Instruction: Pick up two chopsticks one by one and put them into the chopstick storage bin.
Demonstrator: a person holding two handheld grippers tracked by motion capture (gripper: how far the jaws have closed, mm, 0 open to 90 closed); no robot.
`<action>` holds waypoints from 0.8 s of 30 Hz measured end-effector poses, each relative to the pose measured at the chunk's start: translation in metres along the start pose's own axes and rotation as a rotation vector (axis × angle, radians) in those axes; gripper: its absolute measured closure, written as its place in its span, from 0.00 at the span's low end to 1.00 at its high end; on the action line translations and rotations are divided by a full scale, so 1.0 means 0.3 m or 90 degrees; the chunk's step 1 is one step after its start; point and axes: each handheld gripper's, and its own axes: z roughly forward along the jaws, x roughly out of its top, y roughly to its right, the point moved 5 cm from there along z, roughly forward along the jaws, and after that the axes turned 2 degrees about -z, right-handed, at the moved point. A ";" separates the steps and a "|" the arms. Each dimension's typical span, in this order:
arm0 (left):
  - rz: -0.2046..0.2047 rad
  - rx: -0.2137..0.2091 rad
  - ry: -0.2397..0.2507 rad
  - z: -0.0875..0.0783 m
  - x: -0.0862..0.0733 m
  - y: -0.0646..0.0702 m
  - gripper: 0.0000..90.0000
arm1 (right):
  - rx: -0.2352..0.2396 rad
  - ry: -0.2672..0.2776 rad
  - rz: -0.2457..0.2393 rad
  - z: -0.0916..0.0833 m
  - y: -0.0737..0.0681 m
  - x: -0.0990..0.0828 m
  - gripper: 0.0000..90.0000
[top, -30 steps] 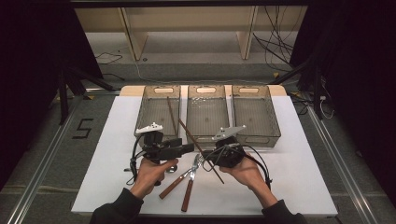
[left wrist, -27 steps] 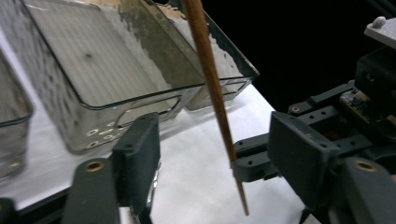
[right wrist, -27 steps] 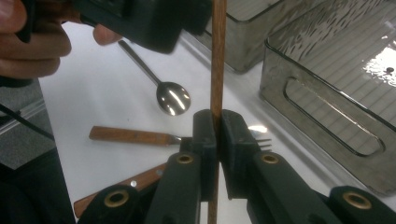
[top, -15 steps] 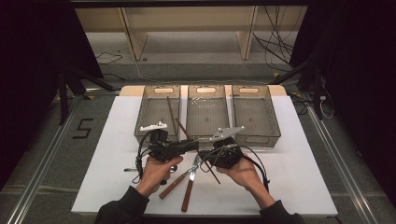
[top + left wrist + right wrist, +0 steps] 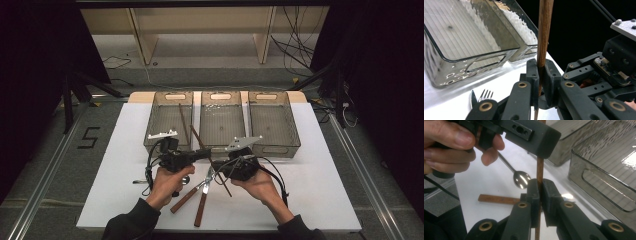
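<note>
Mid-handover: left claw [image 5: 539, 75] just clamped onto wooden chopstick [image 5: 544, 32], right claw [image 5: 539, 192] gripping it too (probably lower down). Next: release right, carry to tray [image 5: 168, 131].

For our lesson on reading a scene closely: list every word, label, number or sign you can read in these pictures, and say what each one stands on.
"5": a dark numeral marked on the grey floor, left of the white table in the high view.
No other text is readable: the three clear bins, the wooden stick and both grippers carry no legible lettering; the small circuit board on the gripper in the left gripper view is too small to read.
</note>
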 end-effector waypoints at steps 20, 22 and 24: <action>0.014 0.040 0.028 -0.173 0.187 -0.077 0.93 | -0.025 0.031 0.011 -0.117 0.055 -0.119 0.41; 0.018 0.046 0.029 -0.184 0.206 -0.080 0.93 | -0.031 0.035 0.015 -0.126 0.059 -0.132 0.39; 0.022 0.053 0.031 -0.195 0.225 -0.085 0.93 | -0.035 0.042 0.020 -0.137 0.062 -0.144 0.39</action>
